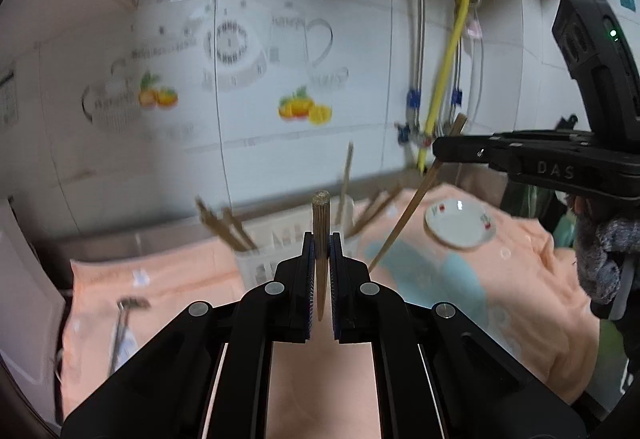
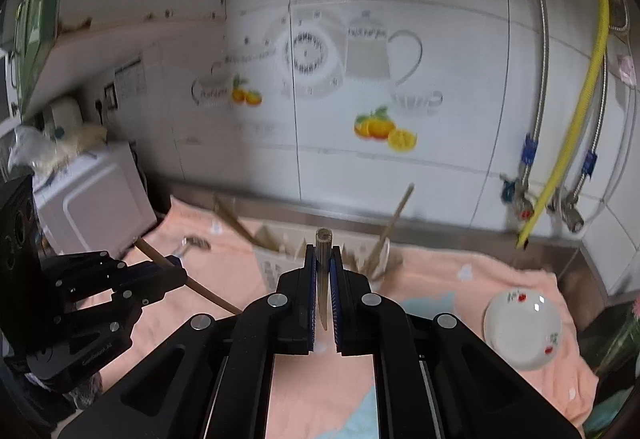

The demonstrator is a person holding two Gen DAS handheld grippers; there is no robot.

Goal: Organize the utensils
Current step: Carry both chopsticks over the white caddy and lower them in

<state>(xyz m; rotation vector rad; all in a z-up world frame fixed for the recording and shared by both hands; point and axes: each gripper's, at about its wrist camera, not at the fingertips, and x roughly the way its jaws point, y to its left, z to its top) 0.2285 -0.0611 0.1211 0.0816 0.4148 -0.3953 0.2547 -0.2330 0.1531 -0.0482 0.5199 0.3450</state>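
Gripping a chopstick (image 1: 321,239) each, left claw (image 1: 321,259) and "DAS"-lettered right claw (image 2: 322,271).

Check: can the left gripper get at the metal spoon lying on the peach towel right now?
Probably not: the left gripper is shut on a wooden chopstick, so its jaws are occupied. The metal spoon itself lies uncovered.

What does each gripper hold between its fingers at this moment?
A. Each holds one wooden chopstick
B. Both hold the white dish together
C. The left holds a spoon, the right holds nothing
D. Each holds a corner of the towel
A: the left gripper is shut on a chopstick, and the right gripper is shut on another chopstick; the white dish lies free on the towel.
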